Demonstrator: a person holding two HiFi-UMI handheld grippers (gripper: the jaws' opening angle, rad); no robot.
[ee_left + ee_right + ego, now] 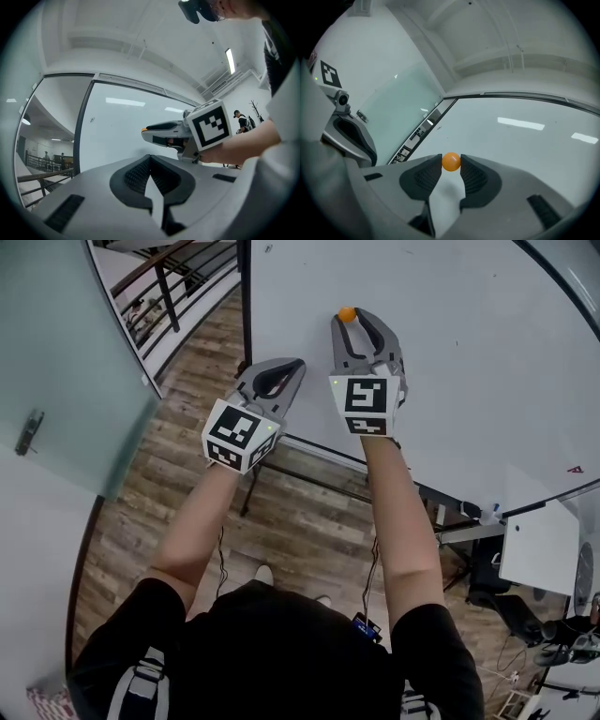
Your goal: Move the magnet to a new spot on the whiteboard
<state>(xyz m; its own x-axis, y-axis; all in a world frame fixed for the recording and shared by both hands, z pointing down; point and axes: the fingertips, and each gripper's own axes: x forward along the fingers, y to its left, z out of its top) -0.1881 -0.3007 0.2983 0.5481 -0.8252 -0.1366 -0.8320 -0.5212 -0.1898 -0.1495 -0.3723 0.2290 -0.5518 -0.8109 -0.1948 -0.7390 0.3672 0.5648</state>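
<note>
Right hand-held gripper (451, 165) pinches the orange magnet (451, 161) by its sides before the whiteboard (525, 140), toward its left edge; small, hard, smooth, probably slippery. Left hand-held gripper (150, 158) closed, empty.

The right gripper (352, 320) reaches out in front of the whiteboard (469, 343). A small orange magnet (347, 313) sits between its fingertips, and they pinch it from both sides. The left gripper (298, 364) is just beside the right fingers and a little lower, near the board's edge. Its fingertips touch each other, with nothing between them. Behind the left fingers is a cube (242, 434) with black and white squares, and the right fingers have a second cube (366, 404) behind them too. A bare arm (398, 521) follows each cube. Far below the fingers lies a brown wooden floor (169, 512). Off to the left of the left fingers stands a glass door (56, 362).
</note>
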